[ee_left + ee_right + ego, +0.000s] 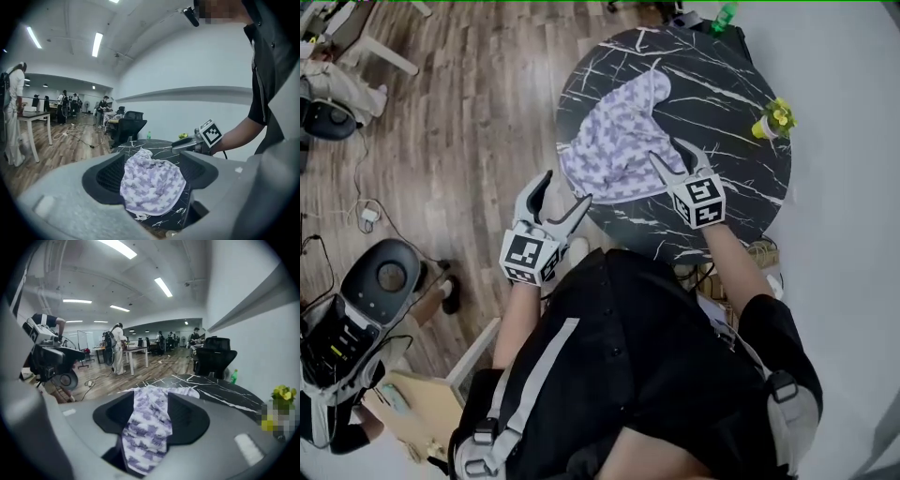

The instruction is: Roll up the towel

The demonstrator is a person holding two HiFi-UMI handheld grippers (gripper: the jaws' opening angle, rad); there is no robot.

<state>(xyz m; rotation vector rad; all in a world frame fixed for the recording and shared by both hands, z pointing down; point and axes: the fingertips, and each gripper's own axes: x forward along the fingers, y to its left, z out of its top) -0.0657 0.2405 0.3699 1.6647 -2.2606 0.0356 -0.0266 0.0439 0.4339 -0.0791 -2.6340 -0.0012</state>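
At the desk's [750, 103] six-o'clock edge, readying the grasp: holding left tongs [569, 187] and right tongs [668, 152] open at the towel [619, 141] hem; likely clamping next.

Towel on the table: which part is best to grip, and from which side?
Grip the towel at the two corners of its wide near edge, coming from the near side of the table; the far end is bunched and narrow.

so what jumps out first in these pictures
A purple-and-white patterned towel lies crumpled on a round black marble-look table. The right gripper straddles the towel's near edge with jaws apart, while the left gripper hangs open just off the table's rim.
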